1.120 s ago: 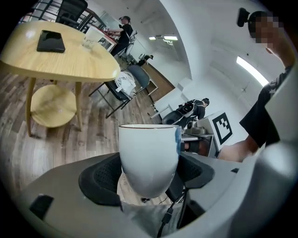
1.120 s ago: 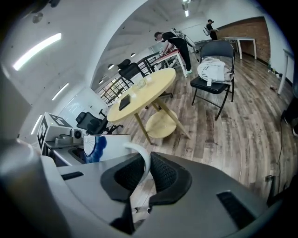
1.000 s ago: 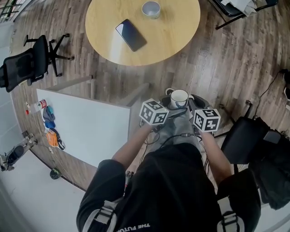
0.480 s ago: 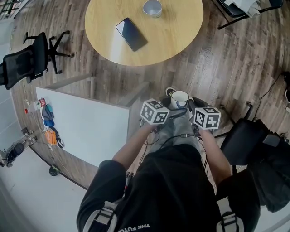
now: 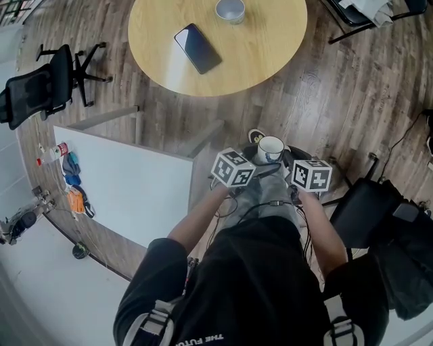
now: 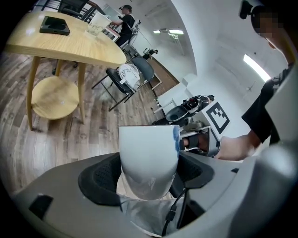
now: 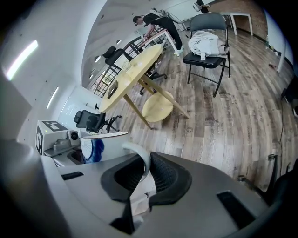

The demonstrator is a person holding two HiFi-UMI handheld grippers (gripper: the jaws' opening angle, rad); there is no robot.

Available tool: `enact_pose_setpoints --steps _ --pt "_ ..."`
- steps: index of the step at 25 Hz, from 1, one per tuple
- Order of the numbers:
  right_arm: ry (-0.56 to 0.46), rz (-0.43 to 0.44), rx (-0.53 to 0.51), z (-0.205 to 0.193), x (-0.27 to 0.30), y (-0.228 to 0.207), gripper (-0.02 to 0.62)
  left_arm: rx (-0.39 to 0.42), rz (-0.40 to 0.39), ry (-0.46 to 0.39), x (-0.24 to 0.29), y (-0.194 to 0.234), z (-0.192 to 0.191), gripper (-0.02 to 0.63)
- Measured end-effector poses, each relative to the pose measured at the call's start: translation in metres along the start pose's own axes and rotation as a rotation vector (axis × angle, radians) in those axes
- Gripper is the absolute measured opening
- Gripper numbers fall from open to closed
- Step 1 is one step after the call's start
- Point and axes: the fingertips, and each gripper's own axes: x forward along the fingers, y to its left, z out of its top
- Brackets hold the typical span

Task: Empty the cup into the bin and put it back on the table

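Note:
A white cup (image 5: pixel 269 146) with a blue mark stands upright between my two grippers, above a dark bin (image 5: pixel 293 154) on the floor. My left gripper (image 6: pixel 148 174) has its black pads (image 6: pixel 95 179) against both sides of the cup's body (image 6: pixel 149 155). My right gripper (image 7: pixel 139 174) is shut on the cup's handle (image 7: pixel 141 155). In the head view the left gripper (image 5: pixel 259 164) is left of the cup and the right gripper (image 5: pixel 285 164) right of it. The cup's inside is hidden. The round wooden table (image 5: pixel 223 64) lies ahead.
A dark phone (image 5: pixel 197 48) and a grey bowl (image 5: pixel 230 10) lie on the table. A white panel (image 5: pixel 128 186) stands at the left, an office chair (image 5: pixel 40 88) beyond it. A black seat (image 5: pixel 365 206) is at my right. A folding chair with clothes (image 7: pixel 207 46) stands farther off.
Both grippers and the cup have hardly moved; the head view has shifted slightly, so the table sits a little farther right.

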Motion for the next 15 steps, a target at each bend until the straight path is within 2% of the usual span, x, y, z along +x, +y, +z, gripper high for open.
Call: enact_pose_setpoints --steps 2,4,7,10,13,15 --pt "-0.024 0.002 -0.035 0.004 -0.002 0.001 0.050 0.009 0.006 -0.012 0.000 -0.002 0.001 0.373" --pt "-0.102 0.004 -0.137 0.017 -0.008 0.008 0.049 0.047 0.021 -0.046 -0.004 -0.004 0.007 0.373" --pt "-0.299 0.005 -0.373 0.050 -0.029 0.034 0.051 0.214 0.062 -0.141 -0.022 -0.014 0.028 0.373" --pt "-0.495 0.052 -0.539 0.086 -0.065 0.075 0.051 0.372 0.099 -0.286 -0.056 -0.041 0.063 0.373" --pt "-0.615 0.100 -0.656 0.110 -0.103 0.125 0.051 0.503 0.173 -0.384 -0.101 -0.072 0.090 0.373" --pt "-0.658 0.141 -0.716 0.120 -0.120 0.161 0.051 0.538 0.233 -0.452 -0.134 -0.090 0.100 0.373"
